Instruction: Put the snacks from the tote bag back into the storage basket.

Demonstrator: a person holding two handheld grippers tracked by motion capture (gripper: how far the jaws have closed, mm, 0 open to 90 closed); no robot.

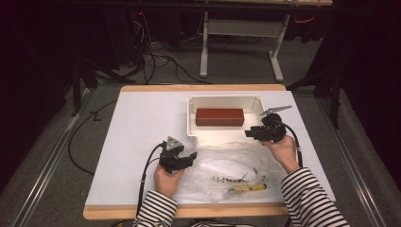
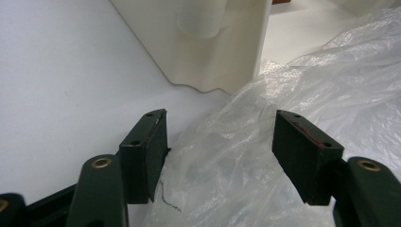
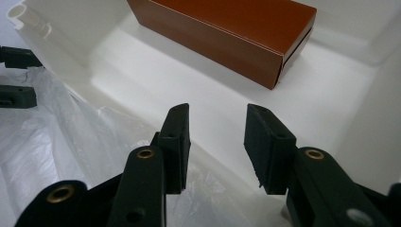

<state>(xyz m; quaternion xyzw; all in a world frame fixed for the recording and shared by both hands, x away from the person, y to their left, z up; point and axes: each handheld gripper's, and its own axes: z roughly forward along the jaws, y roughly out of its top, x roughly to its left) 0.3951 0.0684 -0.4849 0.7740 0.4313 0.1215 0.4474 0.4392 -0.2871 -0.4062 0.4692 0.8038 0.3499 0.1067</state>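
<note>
A reddish-brown box (image 1: 219, 117) (image 3: 227, 33) lies inside a white bin (image 1: 191, 118) (image 3: 326, 104) at the back of the table. In front of the bin sprawls a crumpled clear plastic bag (image 1: 227, 165) (image 2: 331, 85) (image 3: 61, 137). My left gripper (image 1: 193, 155) (image 2: 220, 116) is open at the bag's left edge, with film lying loose between its jaws and the bin's corner (image 2: 208, 42) just ahead. My right gripper (image 1: 248, 133) (image 3: 216, 108) is open over the bin's near wall at the right, nothing between its jaws, pointing toward the brown box.
Inside the bag lie a yellow item (image 1: 248, 187) and a white one (image 1: 222, 166). The white table top (image 1: 142, 123) stretches bare to the left. Cables trail from both grippers toward the table's front edge. A desk frame (image 1: 246, 28) stands on the floor beyond the table.
</note>
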